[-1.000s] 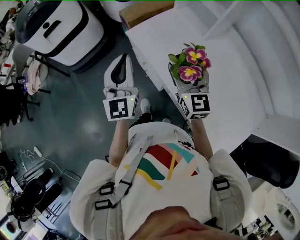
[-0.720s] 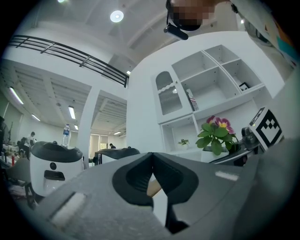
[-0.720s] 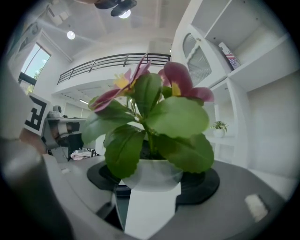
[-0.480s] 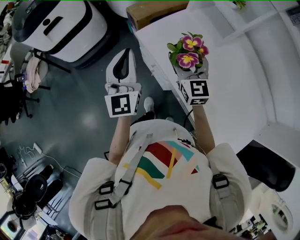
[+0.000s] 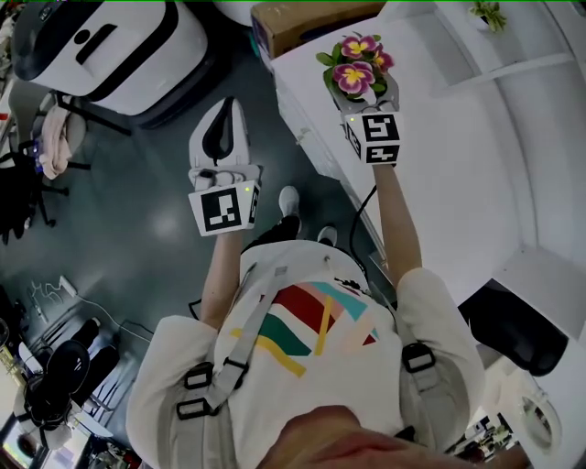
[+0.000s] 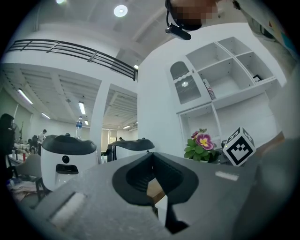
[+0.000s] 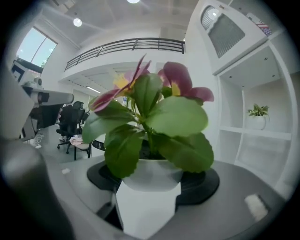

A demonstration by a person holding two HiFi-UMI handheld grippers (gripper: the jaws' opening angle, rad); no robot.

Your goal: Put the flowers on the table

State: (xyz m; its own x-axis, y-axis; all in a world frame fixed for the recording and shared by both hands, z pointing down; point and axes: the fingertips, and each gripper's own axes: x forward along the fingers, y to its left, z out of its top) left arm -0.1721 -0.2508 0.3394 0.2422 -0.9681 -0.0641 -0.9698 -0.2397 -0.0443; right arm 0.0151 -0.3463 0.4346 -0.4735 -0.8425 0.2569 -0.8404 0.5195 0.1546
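Over the white worktop (image 5: 458,165), near its edge, the right gripper (image 5: 360,89) has its fingers clamped on the flowers' (image 5: 355,66) small white pot (image 7: 150,185). It looks light and top-heavy with fragile petals, so grip the pot. The left gripper's (image 5: 221,124) fingers are closed on nothing.

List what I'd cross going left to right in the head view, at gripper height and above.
chair → left gripper → flowers → shelf plant

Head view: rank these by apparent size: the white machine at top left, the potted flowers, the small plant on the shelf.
1. White machine
2. Potted flowers, held nearer the camera, so flattered
3. Shelf plant
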